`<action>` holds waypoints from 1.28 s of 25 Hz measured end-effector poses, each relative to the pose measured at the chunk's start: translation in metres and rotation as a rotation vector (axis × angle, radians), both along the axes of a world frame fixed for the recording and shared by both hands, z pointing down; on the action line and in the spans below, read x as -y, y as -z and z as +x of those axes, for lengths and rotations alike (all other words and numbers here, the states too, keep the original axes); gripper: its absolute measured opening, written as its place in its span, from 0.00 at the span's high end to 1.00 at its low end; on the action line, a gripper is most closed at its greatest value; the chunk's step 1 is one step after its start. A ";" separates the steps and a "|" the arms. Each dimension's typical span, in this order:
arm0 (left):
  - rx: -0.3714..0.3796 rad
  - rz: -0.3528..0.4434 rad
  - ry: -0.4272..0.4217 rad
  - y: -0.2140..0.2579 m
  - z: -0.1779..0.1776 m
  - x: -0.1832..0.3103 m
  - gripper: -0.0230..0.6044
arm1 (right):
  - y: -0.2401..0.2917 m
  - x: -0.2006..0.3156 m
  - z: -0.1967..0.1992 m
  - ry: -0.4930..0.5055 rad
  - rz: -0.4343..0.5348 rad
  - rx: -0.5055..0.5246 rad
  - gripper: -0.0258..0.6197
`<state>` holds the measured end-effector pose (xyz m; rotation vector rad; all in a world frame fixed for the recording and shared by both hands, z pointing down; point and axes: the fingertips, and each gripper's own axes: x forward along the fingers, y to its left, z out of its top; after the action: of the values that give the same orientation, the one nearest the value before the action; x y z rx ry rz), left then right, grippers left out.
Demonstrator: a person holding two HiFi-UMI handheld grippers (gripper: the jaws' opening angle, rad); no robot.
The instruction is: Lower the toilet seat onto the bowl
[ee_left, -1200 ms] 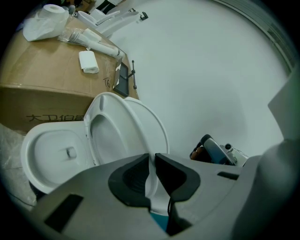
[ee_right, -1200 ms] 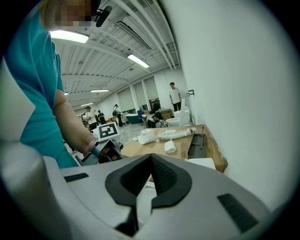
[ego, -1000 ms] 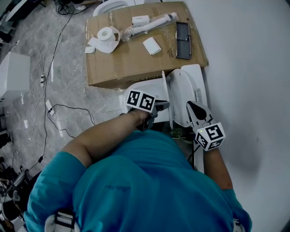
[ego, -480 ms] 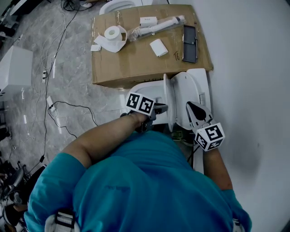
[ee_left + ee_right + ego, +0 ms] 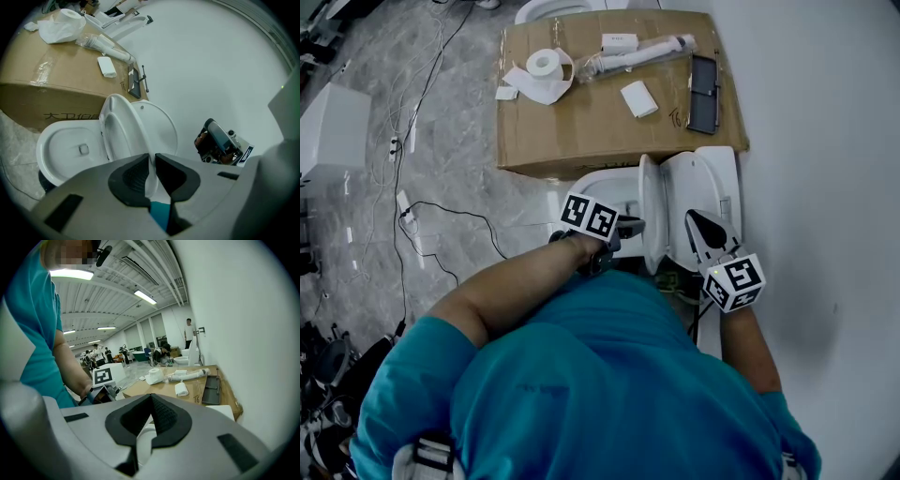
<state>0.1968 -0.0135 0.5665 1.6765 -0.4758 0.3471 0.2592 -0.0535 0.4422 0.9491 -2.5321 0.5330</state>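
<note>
1. The toilet seat [image 5: 649, 208] stands upright on its hinge. In the head view it is at 3 o'clock of the open bowl [image 5: 586, 180], with the raised lid [image 5: 701, 192] just behind it at 3 o'clock again, towards the wall [image 5: 825, 141].

2. The left gripper [image 5: 152, 162] is clamped on the seat's thin front edge. Its own view shows the white rim pinched between the two dark pads, so the grip is made and the seat has not yet come down.

3. The right gripper [image 5: 151, 398] hangs at about 5 o'clock of the lid. Its jaws are pressed together with nothing between them.

4. To do this step well, I judge:
   - The seat should swing towards 9 o'clock in an arc about the hinge, not be pulled straight.
   - The wrist should turn with the arc so the rim does not twist out of the pads.
   - The motion should slow near the bowl, and the pads should let go only once the seat rests on the rim, or it may slam.
   - The right gripper should stay clear, or steady the lid so it does not follow.

5. A cardboard box [image 5: 600, 127] lies at 12 o'clock of the bowl and carries a paper roll [image 5: 546, 64] and a black tray [image 5: 705, 80].

6. Writing:
   - "T6" is handwritten on the box top beside the tray.
   - Chinese characters are printed on the box's side, partly cut off by the seat and too unclear to read fully.
</note>
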 end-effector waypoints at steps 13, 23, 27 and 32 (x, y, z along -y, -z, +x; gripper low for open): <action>0.027 -0.038 0.037 -0.015 -0.034 -0.007 0.89 | -0.005 0.004 -0.024 0.043 -0.014 -0.007 0.97; 0.061 -0.067 0.086 -0.034 -0.058 -0.009 0.89 | -0.010 0.002 -0.036 0.069 -0.034 -0.018 0.97; 0.071 -0.064 0.100 -0.041 -0.066 -0.011 0.89 | -0.014 0.001 -0.040 0.076 -0.041 -0.024 0.97; 0.103 -0.071 0.129 -0.050 -0.082 -0.015 0.89 | -0.017 0.000 -0.048 0.091 -0.049 -0.029 0.97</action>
<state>0.1148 0.0016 0.6164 1.5560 -0.6380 0.3523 0.2116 -0.0538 0.4594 0.8137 -2.5103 0.5474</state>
